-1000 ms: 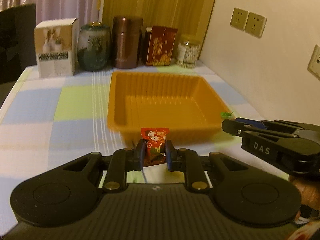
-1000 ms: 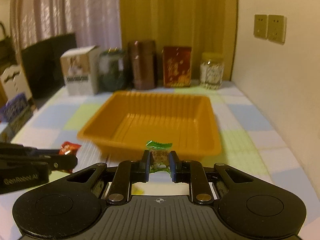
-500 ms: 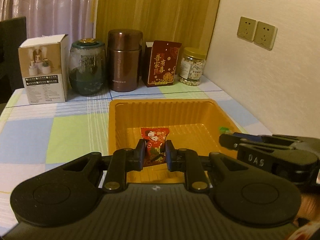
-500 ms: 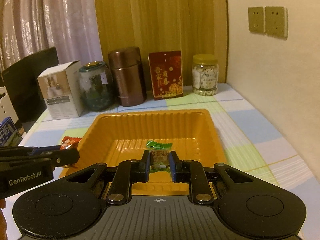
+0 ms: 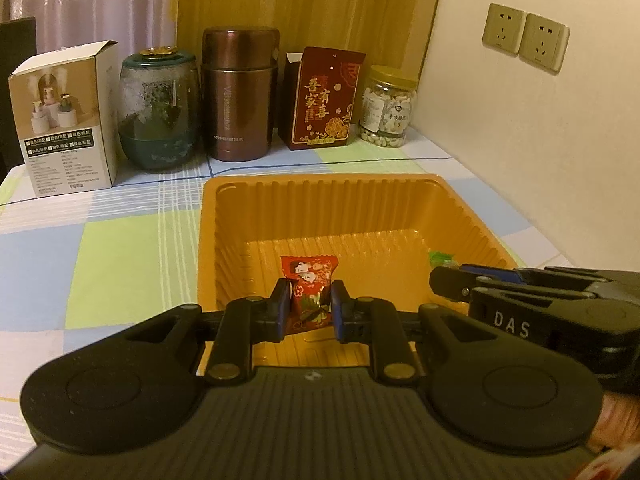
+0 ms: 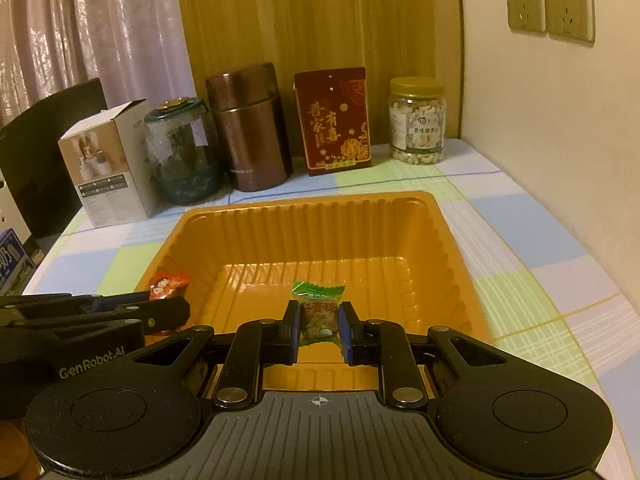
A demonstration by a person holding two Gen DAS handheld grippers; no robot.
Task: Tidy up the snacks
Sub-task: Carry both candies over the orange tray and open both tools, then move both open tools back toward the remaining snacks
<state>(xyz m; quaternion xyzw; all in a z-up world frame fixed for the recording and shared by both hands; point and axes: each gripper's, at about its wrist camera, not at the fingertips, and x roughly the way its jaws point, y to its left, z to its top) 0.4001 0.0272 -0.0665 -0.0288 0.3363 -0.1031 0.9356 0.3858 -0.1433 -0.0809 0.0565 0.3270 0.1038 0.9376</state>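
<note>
The lower end of the red printed candy wrapper point(image 5: 310, 292) is sitting between the black two-finger left gripper point(image 5: 309, 310) pads, out of sight. The black two-finger right gripper point(image 5: 520, 300) is covering all but a green corner of the green-topped wrapped candy point(image 5: 440, 257) in the left wrist view. In the right wrist view, the near rim of the orange ribbed plastic tray point(image 6: 440, 240) is lying behind the gripper body. A blue printed box point(image 6: 12, 260) is being cut off by the left edge. Small print on the white cardboard box point(image 5: 64, 120) is too fine to read.
</note>
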